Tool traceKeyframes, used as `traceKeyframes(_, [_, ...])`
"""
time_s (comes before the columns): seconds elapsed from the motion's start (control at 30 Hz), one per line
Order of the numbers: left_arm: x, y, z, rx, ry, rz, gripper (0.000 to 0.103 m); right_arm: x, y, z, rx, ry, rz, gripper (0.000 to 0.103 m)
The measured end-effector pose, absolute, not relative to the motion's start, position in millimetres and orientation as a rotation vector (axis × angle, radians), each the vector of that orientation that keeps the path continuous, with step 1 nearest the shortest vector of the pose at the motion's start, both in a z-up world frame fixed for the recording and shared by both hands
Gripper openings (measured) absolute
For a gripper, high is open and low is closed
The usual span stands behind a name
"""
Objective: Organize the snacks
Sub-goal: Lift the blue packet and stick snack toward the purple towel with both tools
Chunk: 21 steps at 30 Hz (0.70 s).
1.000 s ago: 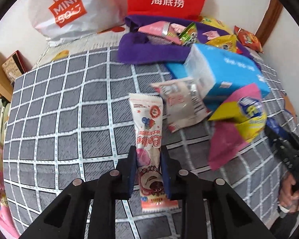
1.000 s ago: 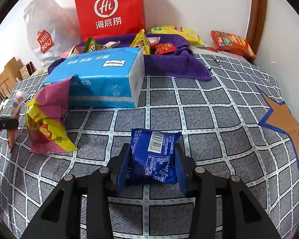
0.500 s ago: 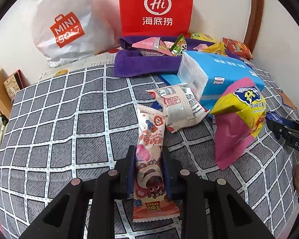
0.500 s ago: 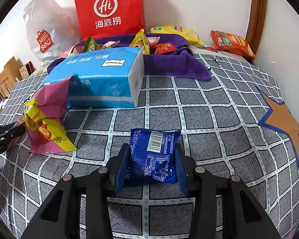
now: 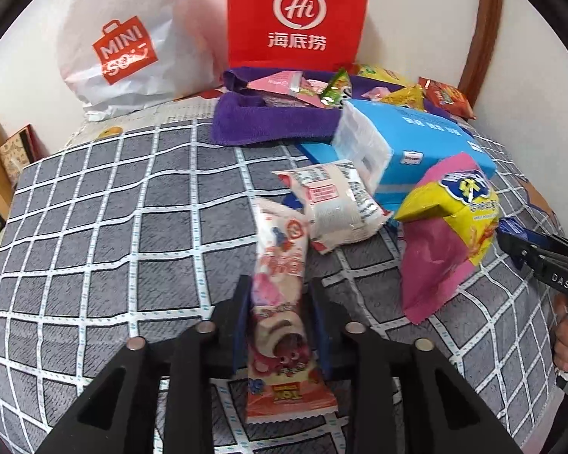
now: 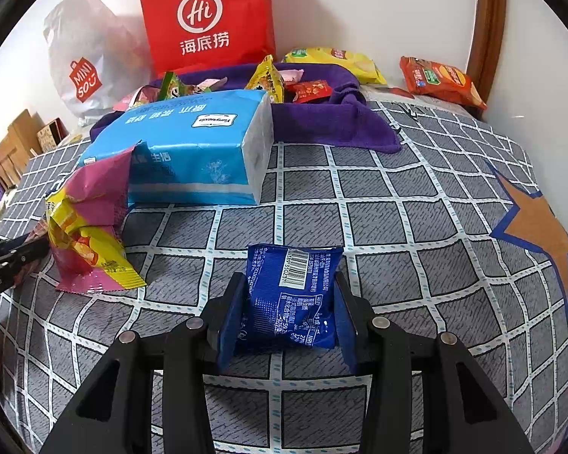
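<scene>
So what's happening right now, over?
Left gripper shut on pink snack bar. Right gripper shut on blue packet. Tissue pack blocks purple towel.

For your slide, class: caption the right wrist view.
Right gripper clamps a blue snack packet above the checked bedspread, blue tissue pack behind.

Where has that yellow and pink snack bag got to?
The yellow and pink snack bag lies on the checked bedspread, left in the right wrist view, leaning against the blue tissue pack.
</scene>
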<state>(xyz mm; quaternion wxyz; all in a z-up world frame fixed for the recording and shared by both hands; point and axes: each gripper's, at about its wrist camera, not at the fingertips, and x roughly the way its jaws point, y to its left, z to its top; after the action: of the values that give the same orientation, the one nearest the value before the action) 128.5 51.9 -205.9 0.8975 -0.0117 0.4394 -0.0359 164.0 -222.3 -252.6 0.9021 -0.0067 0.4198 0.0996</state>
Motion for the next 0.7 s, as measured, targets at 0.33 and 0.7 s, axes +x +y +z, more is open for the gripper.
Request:
traceKeyframes(0.33, [128.4, 55.5, -205.6, -0.034, 0.908, -0.047, 0.022, 163.5, -220.7, -252.5, -0.034, 0.868, 0.209, 0.045])
traceKeyframes(0.7, [120.9, 60.2, -187.6, -0.092, 0.929, -0.082, 0.020, 160.6, -218.2, -249.5, -0.045, 0.862, 0.212, 0.042])
